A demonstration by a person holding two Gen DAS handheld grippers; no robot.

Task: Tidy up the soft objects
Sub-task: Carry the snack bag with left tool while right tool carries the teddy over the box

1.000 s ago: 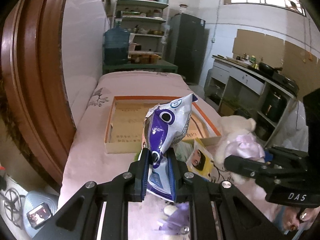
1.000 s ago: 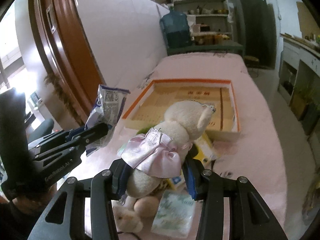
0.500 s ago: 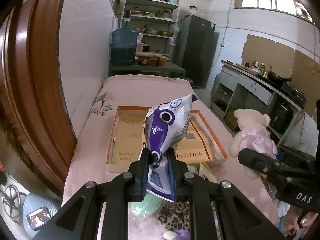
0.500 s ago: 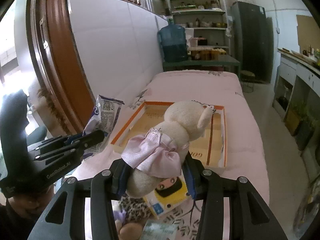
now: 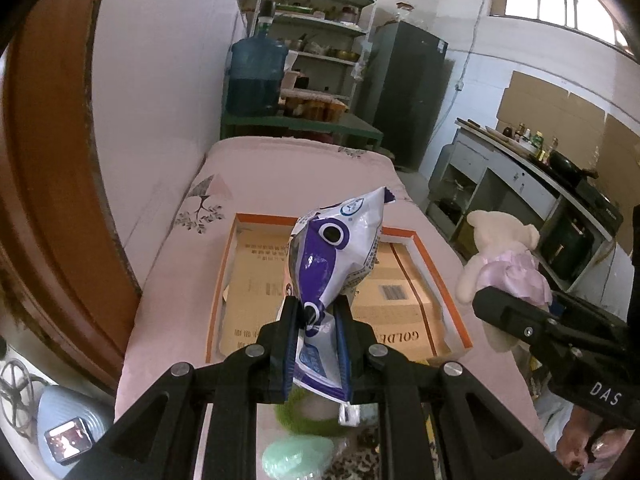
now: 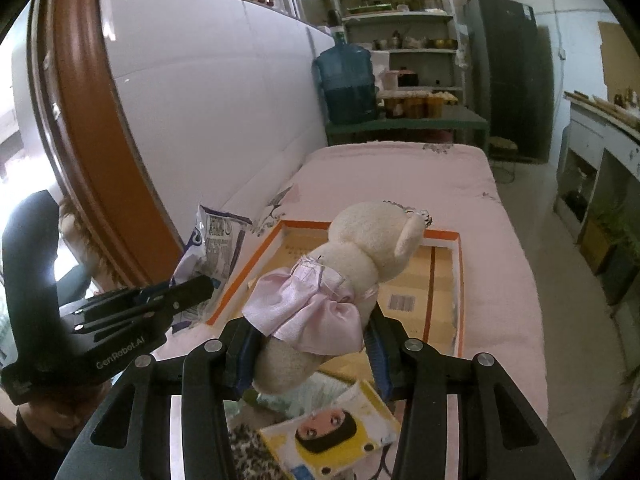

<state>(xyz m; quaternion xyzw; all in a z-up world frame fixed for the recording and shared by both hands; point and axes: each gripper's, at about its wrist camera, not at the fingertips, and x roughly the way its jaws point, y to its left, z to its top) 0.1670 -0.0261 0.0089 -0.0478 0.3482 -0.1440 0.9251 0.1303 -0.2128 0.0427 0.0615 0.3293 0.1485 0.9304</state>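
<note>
Left gripper clamps crinkly purple-white plastic snack bag; right gripper squeezes cream plush bear in pink satin dress. Both held aloft, short of shallow orange-rimmed cardboard tray on pink bedcover. Step: carrying to tray. Next: reach over rim, lower, release.

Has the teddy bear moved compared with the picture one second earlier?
Yes. The teddy bear, held in the right tool, was carried forward toward the cardboard tray; the yellow packet beneath it now lies nearer the camera.
</note>
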